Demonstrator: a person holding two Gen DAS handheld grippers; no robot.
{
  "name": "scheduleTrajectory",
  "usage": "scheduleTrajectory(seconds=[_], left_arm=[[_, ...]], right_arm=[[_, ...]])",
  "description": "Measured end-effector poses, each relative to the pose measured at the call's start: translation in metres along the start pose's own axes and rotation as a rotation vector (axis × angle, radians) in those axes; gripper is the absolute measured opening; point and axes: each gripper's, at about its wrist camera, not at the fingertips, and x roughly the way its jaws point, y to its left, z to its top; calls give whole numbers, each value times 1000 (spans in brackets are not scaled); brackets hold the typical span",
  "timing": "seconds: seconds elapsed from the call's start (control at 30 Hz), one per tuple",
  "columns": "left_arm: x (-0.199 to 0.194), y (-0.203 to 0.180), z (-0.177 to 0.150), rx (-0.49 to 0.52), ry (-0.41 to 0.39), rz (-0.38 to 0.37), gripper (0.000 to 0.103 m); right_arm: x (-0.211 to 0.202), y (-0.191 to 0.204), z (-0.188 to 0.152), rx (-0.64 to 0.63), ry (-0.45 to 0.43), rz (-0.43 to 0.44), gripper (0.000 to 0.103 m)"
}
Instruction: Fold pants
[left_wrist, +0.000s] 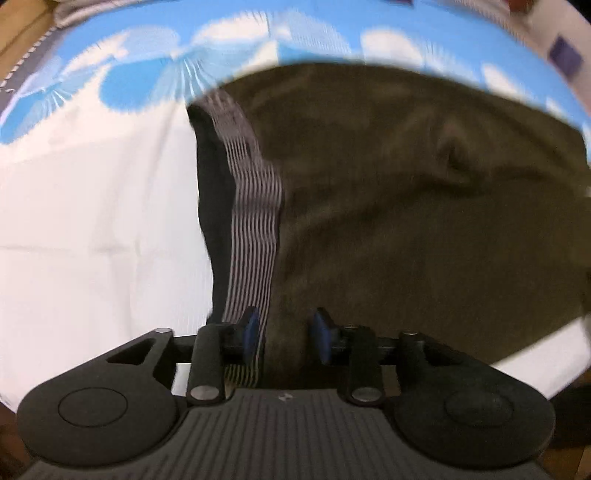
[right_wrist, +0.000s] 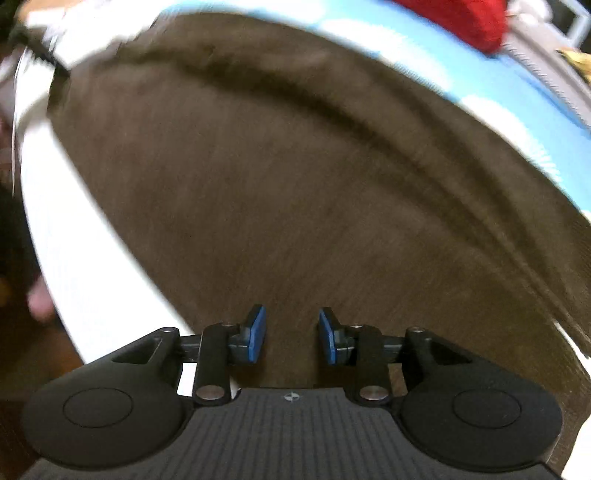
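Note:
Dark olive-brown pants (left_wrist: 388, 206) lie spread on a white and blue sheet (left_wrist: 92, 206). Their grey striped waistband (left_wrist: 255, 206) runs down the left edge of the cloth in the left wrist view. My left gripper (left_wrist: 284, 334) is open, low over the cloth right beside the waistband, with fabric between its blue pads (left_wrist: 252, 332). In the right wrist view the pants (right_wrist: 277, 184) fill most of the frame, with a long fold ridge (right_wrist: 332, 107) across the top. My right gripper (right_wrist: 291, 334) is open just above the brown cloth. Both views are motion-blurred.
The sheet's blue cloud print (left_wrist: 147, 59) runs along the far side. A red cloth (right_wrist: 461, 18) lies beyond the sheet at top right. The sheet's white near edge (right_wrist: 92, 258) falls off to dark floor at the left.

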Motion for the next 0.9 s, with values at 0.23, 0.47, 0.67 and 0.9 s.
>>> scheduleTrajectory(seconds=[0.23,0.47,0.67,0.9], left_arm=[[0,-25,21,9,-49,71,44],[-16,-37,45,-80,-229,67,54],[-28,-51,59,-110,-317,34,60],[-29,-58,74,-179,-331,8,85]], right_arm=[[-29,-15,23,113,-205,-98,40],[-42,-42,50,266,-332,-209,42],[-46,-57,64,435,-454,-250,64],[-32,-65,88,534,-481,-220,98]])
